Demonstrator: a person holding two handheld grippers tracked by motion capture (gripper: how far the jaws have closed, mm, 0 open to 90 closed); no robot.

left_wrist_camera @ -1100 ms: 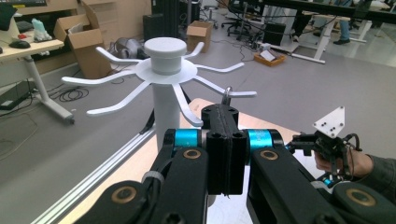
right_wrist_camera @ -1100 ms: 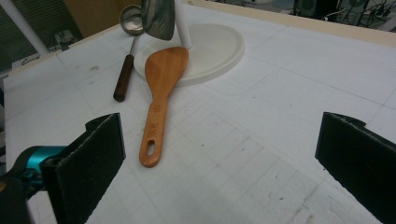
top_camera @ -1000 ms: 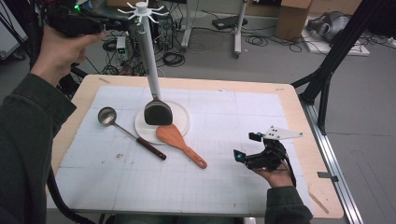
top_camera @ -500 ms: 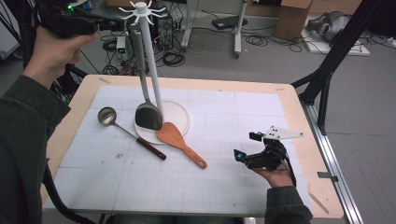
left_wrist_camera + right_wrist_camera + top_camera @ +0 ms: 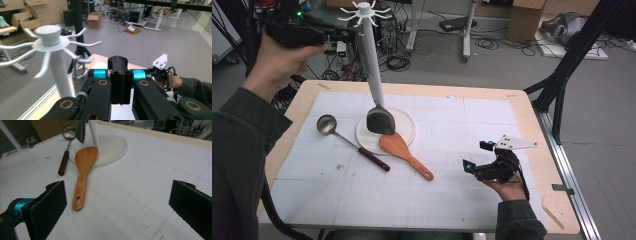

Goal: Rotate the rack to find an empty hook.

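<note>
A white hook rack [image 5: 371, 60] stands on its round base [image 5: 406, 126] mid-table. A dark spatula [image 5: 380, 120] hangs along the pole, blade just above the base. Its metal loop [image 5: 80, 71] sits at the end of a hook arm of the rack [image 5: 53, 42]. My left gripper [image 5: 337, 36] is up by the hooks, jaws shut [image 5: 120, 75] with nothing visible between them, right of the loop. My right gripper [image 5: 474, 156] rests low at the table's right, wide open [image 5: 117, 205], pointing at a wooden spatula [image 5: 83, 170].
A steel ladle [image 5: 354, 145] with a dark handle lies left of the base, beside the wooden spatula [image 5: 404, 152]. Farther off in the left gripper view, the other hand and its gripper [image 5: 162, 72] show. Cables and boxes cover the floor beyond the table.
My left hand has moved right, closer to the rack's top. The dark spatula swung left of the pole and has come back against it. The right gripper has stayed put.
</note>
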